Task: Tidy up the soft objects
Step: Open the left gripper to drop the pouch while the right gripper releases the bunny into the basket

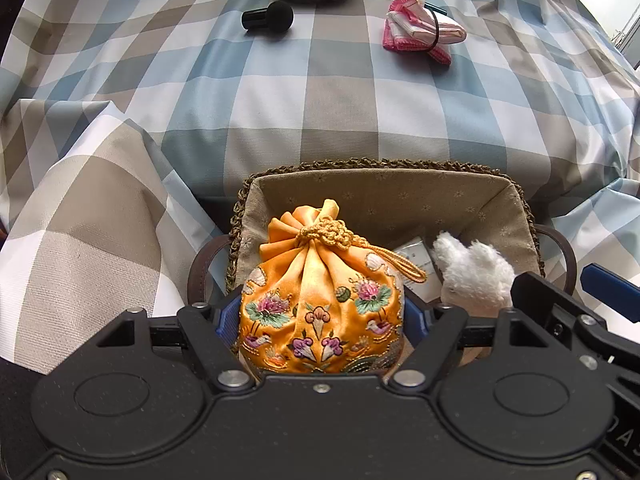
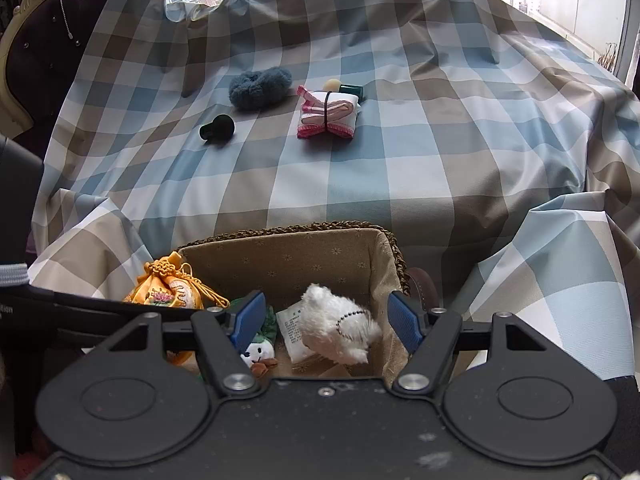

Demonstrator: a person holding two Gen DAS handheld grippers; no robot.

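Note:
A woven basket [image 1: 380, 164] with a beige lining stands at the near edge of the checked cloth. An orange embroidered drawstring pouch [image 1: 320, 300] sits in its left part, between the blue pads of my left gripper [image 1: 322, 320]; the pouch looks round and unsqueezed, so the jaws stand open. My right gripper [image 2: 327, 322] hangs open over the basket [image 2: 300, 229], with a white fluffy plush [image 2: 336, 332] lying between its pads and a gap on both sides. The pouch [image 2: 168, 292] shows at the left in the right wrist view.
On the cloth beyond lie a blue fluffy scrunchie [image 2: 260, 88], a black sponge brush [image 2: 217, 129], a pink cloth bundle [image 2: 328, 116] and a small green bottle [image 2: 352, 89]. A white packet [image 2: 292, 332] and a little toy [image 2: 258, 350] lie in the basket. A padded chair back [image 2: 24, 40] rises far left.

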